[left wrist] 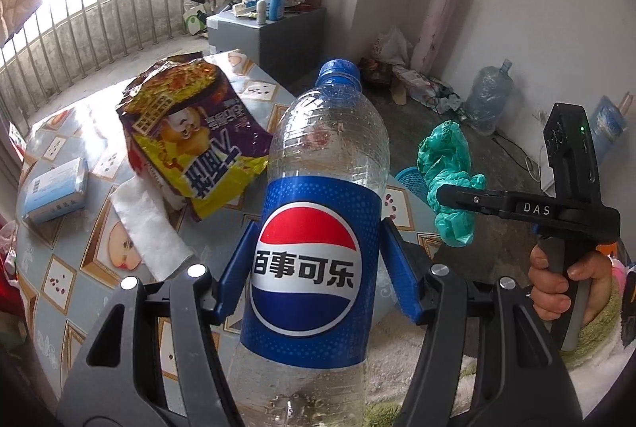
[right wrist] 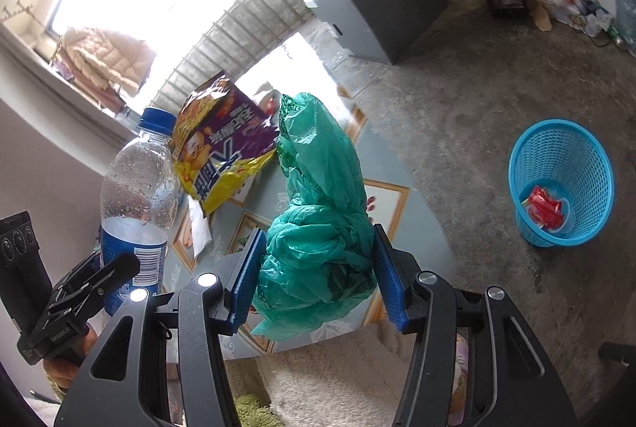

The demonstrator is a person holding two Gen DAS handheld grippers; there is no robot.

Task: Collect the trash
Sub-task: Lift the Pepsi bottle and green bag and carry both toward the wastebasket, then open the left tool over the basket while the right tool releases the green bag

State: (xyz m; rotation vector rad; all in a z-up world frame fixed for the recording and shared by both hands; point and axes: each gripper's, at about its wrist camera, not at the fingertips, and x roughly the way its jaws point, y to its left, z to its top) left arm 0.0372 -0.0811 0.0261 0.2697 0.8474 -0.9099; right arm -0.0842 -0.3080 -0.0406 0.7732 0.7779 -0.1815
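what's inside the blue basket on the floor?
Red wrappers lie at the bottom of the blue basket. Its near wall hides part of the bottom, so more could be there.

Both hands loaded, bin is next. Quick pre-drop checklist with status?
1. Left gripper clamped on Pepsi bottle: ok.
2. Right gripper clamped on green plastic bag: ok.
3. Blue basket in sight, upright on floor: ok.
4. Basket has room, only a red wrapper inside: ok.
5. Bottle cap on: ok.
6. Bottle fully empty: cannot tell.
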